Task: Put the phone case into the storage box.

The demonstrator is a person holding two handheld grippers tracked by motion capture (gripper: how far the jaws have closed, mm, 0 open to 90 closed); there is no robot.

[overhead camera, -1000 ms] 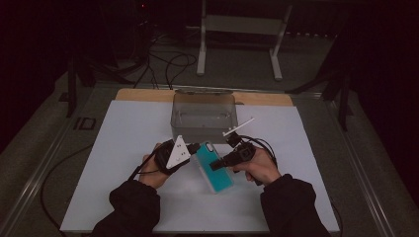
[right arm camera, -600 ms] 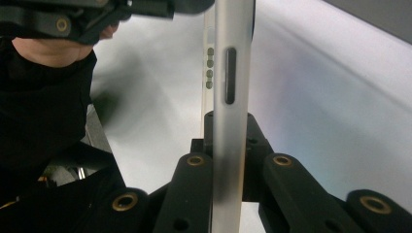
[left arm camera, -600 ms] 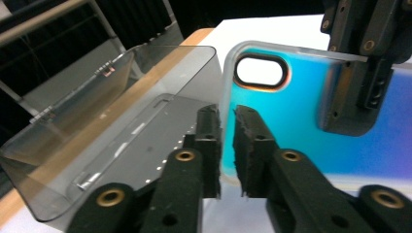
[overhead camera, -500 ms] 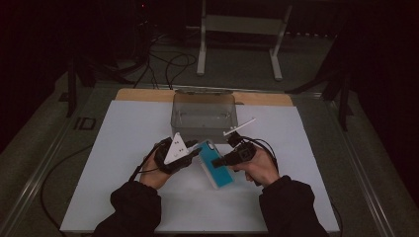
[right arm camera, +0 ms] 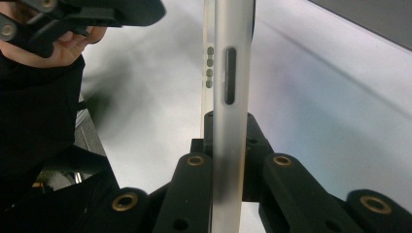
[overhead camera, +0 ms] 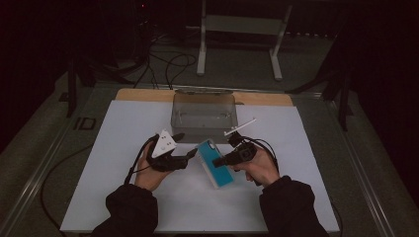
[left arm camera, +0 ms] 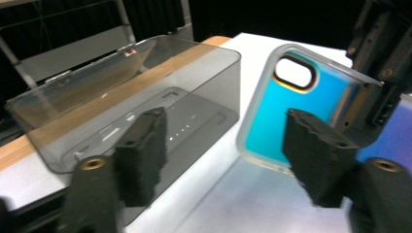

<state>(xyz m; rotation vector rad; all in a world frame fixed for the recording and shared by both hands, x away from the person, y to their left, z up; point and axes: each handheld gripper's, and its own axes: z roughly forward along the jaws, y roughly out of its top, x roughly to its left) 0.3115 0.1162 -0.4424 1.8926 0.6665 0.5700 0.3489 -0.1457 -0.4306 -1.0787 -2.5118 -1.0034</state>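
The clear box (overhead camera: 204, 114) sits empty while the right gripper (overhead camera: 221, 161) pinches the phone case (overhead camera: 215, 163) and the left gripper (overhead camera: 189, 157), jaws just spread, grips nothing.

Your 2 grippers meet over the white table sheet (overhead camera: 296, 148). The teal phone case with clear rim (overhead camera: 215, 163) sits between your left gripper (overhead camera: 190, 159) and right gripper (overhead camera: 217, 162). Behind them stands the smoky transparent plastic box (overhead camera: 203, 116), near the table's far edge.

a clear grey plastic box (overhead camera: 203, 116) stands open on the white table sheet (overhead camera: 113, 163), just beyond the two grippers. past it, a wooden strip (overhead camera: 143, 95) and a metal stand (overhead camera: 239, 29).
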